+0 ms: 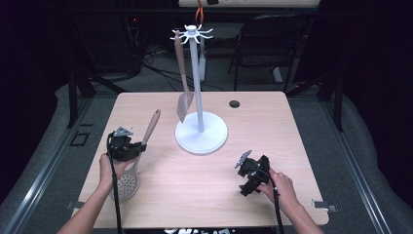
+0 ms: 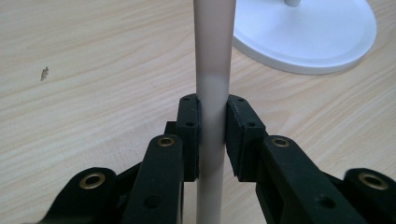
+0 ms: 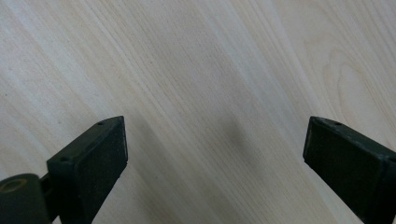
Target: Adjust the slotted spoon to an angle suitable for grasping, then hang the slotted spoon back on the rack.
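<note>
A beige skimmer spoon [image 1: 127,183] with a perforated round head lies at the table's front left, its handle [image 1: 151,126] pointing toward the stand. My left gripper [image 1: 127,147] is shut on that handle [image 2: 213,84], jaws pressed on both sides. A white utensil stand [image 1: 200,132] with a round base [image 2: 322,37] and a hooked top stands mid-table. A beige slotted spatula [image 1: 184,92] hangs from one hook. My right gripper [image 1: 249,170] hovers over bare wood at the front right, open, with nothing between its fingers [image 3: 91,158].
A round cable hole [image 1: 234,104] sits in the table's far right part. A dark folding chair [image 1: 265,44] and cables stand behind the table. Bare light wood [image 3: 201,84] lies between the stand and the front edge.
</note>
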Tool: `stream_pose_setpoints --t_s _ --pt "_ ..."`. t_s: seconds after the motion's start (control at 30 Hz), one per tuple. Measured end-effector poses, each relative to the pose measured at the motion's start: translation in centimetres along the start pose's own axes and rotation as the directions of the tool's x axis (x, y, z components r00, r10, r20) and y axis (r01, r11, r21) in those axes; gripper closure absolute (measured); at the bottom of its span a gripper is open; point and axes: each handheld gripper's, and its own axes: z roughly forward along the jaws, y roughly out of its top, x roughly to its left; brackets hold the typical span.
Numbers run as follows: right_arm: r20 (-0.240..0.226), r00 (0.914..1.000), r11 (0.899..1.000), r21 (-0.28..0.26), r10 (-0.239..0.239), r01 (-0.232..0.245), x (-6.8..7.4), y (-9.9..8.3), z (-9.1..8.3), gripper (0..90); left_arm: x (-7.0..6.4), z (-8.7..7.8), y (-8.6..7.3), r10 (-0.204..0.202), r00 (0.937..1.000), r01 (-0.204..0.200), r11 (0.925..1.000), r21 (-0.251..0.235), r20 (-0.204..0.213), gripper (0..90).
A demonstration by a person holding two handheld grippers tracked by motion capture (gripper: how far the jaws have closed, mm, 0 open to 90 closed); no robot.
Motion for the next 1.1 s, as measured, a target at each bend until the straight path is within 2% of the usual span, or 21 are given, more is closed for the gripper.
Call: stream_pose_setpoints --t_s 0.1,0.2,0.23,0.4,0.53,0.57,0.6,0.63,0.77,0.93,0.97,1.0,1.1 --pt "-0.006 1.0000 1.000 0.002 -0.002 0.002 0.0 0.0 0.1 6.1 0.0 -0.2 0.1 0.003 1.0000 -0.003 0.9998 -0.021 0.004 76.6" --pt "-0.002 1.0000 1.000 0.006 -0.007 0.007 0.0 0.0 0.1 6.2 -0.3 -0.7 0.2 0.014 0.9999 -0.015 0.9975 -0.069 -0.005 76.6" --pt "-0.002 1.0000 1.000 0.006 -0.007 0.007 0.0 0.0 0.1 6.2 -0.3 -0.7 0.2 0.014 0.9999 -0.015 0.9975 -0.069 -0.005 76.6" --pt "-0.010 1.0000 1.000 -0.003 0.000 0.000 0.1 0.1 0.2 6.2 -0.7 -1.3 0.6 0.040 0.9990 -0.042 0.9927 -0.113 -0.021 76.6" --pt "-0.010 0.9999 1.000 0.005 -0.001 0.001 0.0 -0.1 0.2 6.2 -1.3 -1.8 1.1 0.049 0.9985 -0.053 0.9862 -0.157 -0.024 76.6" --pt "-0.010 0.9999 1.000 0.005 -0.001 0.001 0.0 -0.1 0.2 6.2 -1.3 -1.8 1.1 0.049 0.9985 -0.053 0.9862 -0.157 -0.024 76.6" --pt "-0.014 0.9997 1.000 -0.017 0.019 -0.019 0.1 -0.2 0.4 6.2 -1.5 -1.8 1.2 0.056 0.9982 -0.059 0.9855 -0.159 -0.020 76.6" --pt "-0.003 1.0000 1.000 0.006 -0.004 0.004 0.0 0.0 0.1 6.3 -1.8 -1.8 1.4 0.062 0.9980 -0.063 0.9850 -0.161 -0.013 76.6" --pt "-0.012 0.9999 1.000 0.004 -0.003 0.003 0.1 0.1 0.3 6.3 -2.1 -1.6 1.8 0.070 0.9975 -0.070 0.9838 -0.165 -0.005 76.6" --pt "-0.015 0.9999 1.000 0.007 -0.004 0.004 0.1 0.0 0.3 6.3 -2.7 -1.7 2.6 0.074 0.9973 -0.071 0.9774 -0.199 0.005 76.6" --pt "-0.006 1.0000 1.000 0.011 -0.006 0.006 0.0 0.0 0.3 6.3 -3.0 -1.8 2.9 0.076 0.9971 -0.073 0.9728 -0.220 0.005 76.6" --pt "-0.006 1.0000 1.000 0.011 -0.006 0.006 0.0 0.0 0.3 6.3 -3.0 -1.8 2.9 0.076 0.9971 -0.073 0.9728 -0.220 0.005 76.6" --pt "-0.008 0.9999 1.000 0.010 -0.006 0.006 0.0 -0.1 0.3 6.3 -3.4 -1.9 3.1 0.085 0.9964 -0.083 0.9622 -0.260 -0.004 76.6"
